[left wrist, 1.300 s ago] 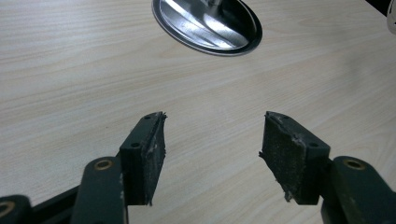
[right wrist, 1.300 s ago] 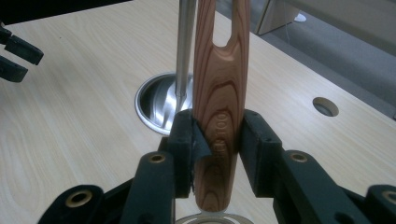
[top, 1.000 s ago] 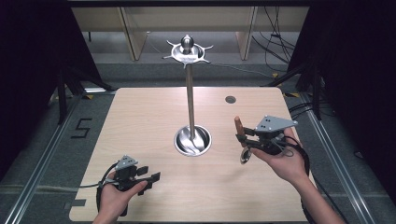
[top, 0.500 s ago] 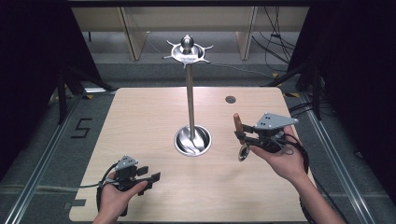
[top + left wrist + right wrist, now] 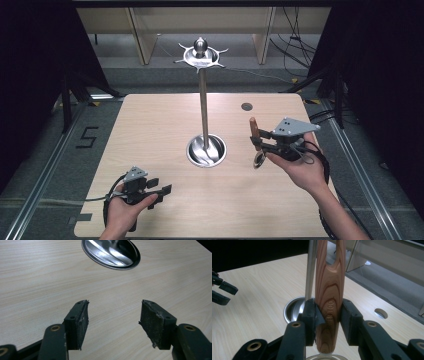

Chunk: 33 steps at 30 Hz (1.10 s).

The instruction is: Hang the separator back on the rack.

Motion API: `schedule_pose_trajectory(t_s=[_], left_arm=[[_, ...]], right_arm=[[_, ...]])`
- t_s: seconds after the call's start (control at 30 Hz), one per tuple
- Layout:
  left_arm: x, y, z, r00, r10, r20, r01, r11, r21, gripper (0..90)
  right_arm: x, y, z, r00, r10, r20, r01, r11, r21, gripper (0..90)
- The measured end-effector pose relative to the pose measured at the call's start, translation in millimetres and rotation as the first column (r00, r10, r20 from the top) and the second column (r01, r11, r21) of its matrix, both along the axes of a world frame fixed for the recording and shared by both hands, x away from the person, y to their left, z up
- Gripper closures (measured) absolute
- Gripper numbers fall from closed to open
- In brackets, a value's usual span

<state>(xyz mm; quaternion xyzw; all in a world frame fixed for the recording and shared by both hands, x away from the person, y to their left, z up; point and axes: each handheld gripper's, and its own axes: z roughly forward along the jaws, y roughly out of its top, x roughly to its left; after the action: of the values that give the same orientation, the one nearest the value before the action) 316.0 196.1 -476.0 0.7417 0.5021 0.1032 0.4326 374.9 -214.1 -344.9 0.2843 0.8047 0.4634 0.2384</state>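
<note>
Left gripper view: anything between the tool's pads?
No. The left tool stands open, its pads apart over bare wooden table, with nothing between them.

- a light wooden table (image 5: 150, 130) with rounded corners fills the middle of the high view; its grain runs crosswise.
- a round cable hole (image 5: 246, 106) sits near the table's far right edge.
- grey carpet floor (image 5: 45, 150) surrounds the table, with a "5" marking (image 5: 86, 137) to its left.
- metal rails (image 5: 37, 185) run along the floor on both sides of the table.
- black curtains (image 5: 30, 60) close off the left and right sides.
- beyond the table stand pale wooden furniture panels (image 5: 142, 35), with black cables (image 5: 295, 45) trailing on the floor at the far right.
- the light is even and from above, falling brightest on the tabletop.
</note>
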Motion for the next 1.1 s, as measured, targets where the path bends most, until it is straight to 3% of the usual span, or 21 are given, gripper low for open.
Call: schedule_pose_trajectory(t_s=[0.07, 0.37, 0.4, 0.5, 0.57, 0.73, 0.9, 0.93, 1.1], left_arm=[[0.0, 0.2, 0.0, 1.0000, 0.002, -0.005, -0.002, 1.0000, 0.000, 38.6], [-0.1, 0.5, 0.6, 1.0000, -0.002, -0.004, 0.002, 1.0000, 0.001, 38.6], [0.0, 0.7, 0.8, 1.0000, -0.005, -0.007, 0.005, 1.0000, 0.002, 38.6], [0.0, 0.7, 0.8, 1.0000, -0.004, -0.006, 0.004, 1.0000, 0.002, 38.5], [-0.1, 0.8, 0.8, 1.0000, -0.004, -0.006, 0.004, 1.0000, 0.002, 38.6], [-0.1, 0.9, 0.9, 1.0000, -0.004, -0.006, 0.004, 1.0000, 0.002, 38.6], [-0.2, 0.9, 1.1, 1.0000, -0.004, -0.005, 0.004, 1.0000, 0.000, 38.6], [-0.2, 1.1, 1.2, 1.0000, -0.004, -0.004, 0.004, 1.0000, 0.003, 38.6], [-0.3, 0.9, 0.9, 1.0000, -0.002, 0.002, 0.002, 1.0000, -0.001, 38.6]], right_arm=[[1.7, -1.3, 2.6, 0.9998, 0.019, 0.011, -0.019, 1.000, -0.016, 68.3], [1.3, 2.8, 10.1, 0.9999, 0.008, 0.008, -0.008, 1.000, 0.012, 68.3], [2.3, 3.5, 12.0, 0.9994, 0.004, 0.033, -0.004, 1.000, 0.008, 68.3], [1.8, 4.3, 13.7, 0.9998, 0.002, 0.019, -0.002, 1.000, 0.010, 68.3], [4.5, 5.3, 14.8, 0.9988, 0.019, 0.046, -0.019, 1.000, 0.002, 68.3], [4.2, 8.7, 16.4, 0.9981, -0.007, 0.061, 0.006, 1.000, 0.016, 68.3], [4.6, 10.2, 19.5, 0.9992, 0.005, 0.039, -0.005, 1.000, 0.011, 68.3], [5.9, 12.1, 20.0, 0.9980, -0.007, 0.063, 0.005, 1.000, 0.021, 68.3], [7.2, 12.8, 23.3, 0.9980, 0.017, 0.061, -0.018, 1.000, 0.006, 68.3]])
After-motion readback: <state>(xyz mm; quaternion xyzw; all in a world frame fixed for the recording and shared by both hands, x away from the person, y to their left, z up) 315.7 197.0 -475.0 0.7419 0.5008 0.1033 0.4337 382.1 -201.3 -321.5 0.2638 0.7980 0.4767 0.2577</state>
